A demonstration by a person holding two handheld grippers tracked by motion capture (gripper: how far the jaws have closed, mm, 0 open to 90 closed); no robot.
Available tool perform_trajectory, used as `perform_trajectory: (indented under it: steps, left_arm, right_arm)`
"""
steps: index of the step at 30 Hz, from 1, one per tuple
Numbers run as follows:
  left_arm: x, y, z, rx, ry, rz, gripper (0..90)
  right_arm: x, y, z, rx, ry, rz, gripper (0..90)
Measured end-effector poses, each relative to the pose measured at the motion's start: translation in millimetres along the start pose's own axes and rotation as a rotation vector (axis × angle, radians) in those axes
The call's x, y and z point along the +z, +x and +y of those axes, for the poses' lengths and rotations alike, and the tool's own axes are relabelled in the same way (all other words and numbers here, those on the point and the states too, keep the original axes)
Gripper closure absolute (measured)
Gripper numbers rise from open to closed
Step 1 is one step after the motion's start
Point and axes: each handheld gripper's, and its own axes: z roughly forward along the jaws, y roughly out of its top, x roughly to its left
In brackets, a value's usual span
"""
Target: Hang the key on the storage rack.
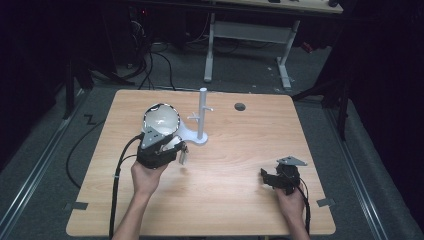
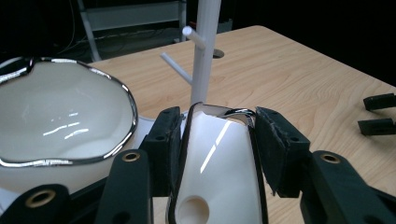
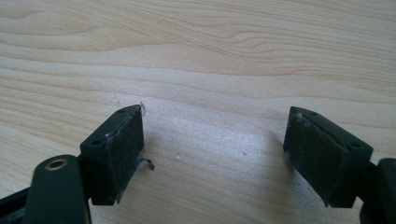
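Note:
A white cup with a wavy silver rim (image 1: 161, 119) (image 2: 60, 116) hangs above the table's left half, just left of a white peg stand (image 1: 202, 112) (image 2: 205, 51). My left gripper (image 1: 167, 142) (image 2: 219, 135) is shut on a white silver-edged part with a hole in it (image 2: 217, 158), which looks like the cup's handle. The cup's bowl lies to the left of the jaws in the left gripper view. My right gripper (image 1: 266, 177) (image 3: 212, 154) is open low over bare wood at the front right, with nothing between its pads (image 3: 123, 149).
The stand has short pegs (image 2: 191, 37) and a round base (image 1: 192, 135) on the wooden table (image 1: 235, 200). A round cable hole (image 1: 240, 106) sits near the far edge. Beyond the table are a white desk frame (image 1: 250, 35) and floor cables.

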Motion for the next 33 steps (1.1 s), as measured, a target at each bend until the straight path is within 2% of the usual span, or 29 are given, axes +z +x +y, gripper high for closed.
perform_trajectory:
  steps: [6, 12, 15, 20, 28, 33]
  left_arm:
    - [4.1, 3.1, 15.5, -0.012, -0.017, -0.015, 52.6]
    - [6.8, 6.3, 20.7, -0.029, -0.027, -0.019, 52.7]
    - [8.4, 8.4, 23.2, -0.032, -0.028, -0.014, 52.8]
    - [11.4, 7.4, 29.5, -0.007, -0.031, 0.006, 52.8]
    - [15.8, 12.5, 35.7, -0.027, -0.049, 0.013, 52.9]
    - [16.7, 12.6, 42.1, -0.023, -0.061, 0.017, 52.8]
  right_arm:
    - [0.1, -0.1, 0.0, -0.001, -0.001, 0.000, 20.3]
    - [0.0, -0.1, 0.0, 0.000, 0.000, 0.000, 20.3]
    - [0.0, -0.1, 0.0, 0.000, 0.000, 0.000, 20.3]
    - [0.0, 0.0, 0.0, 0.001, 0.000, 0.000, 20.3]
    - [0.0, 0.0, 0.0, 0.000, 0.000, 0.000, 20.3]
    - [0.0, -0.1, 0.0, 0.000, 0.000, 0.000, 20.3]
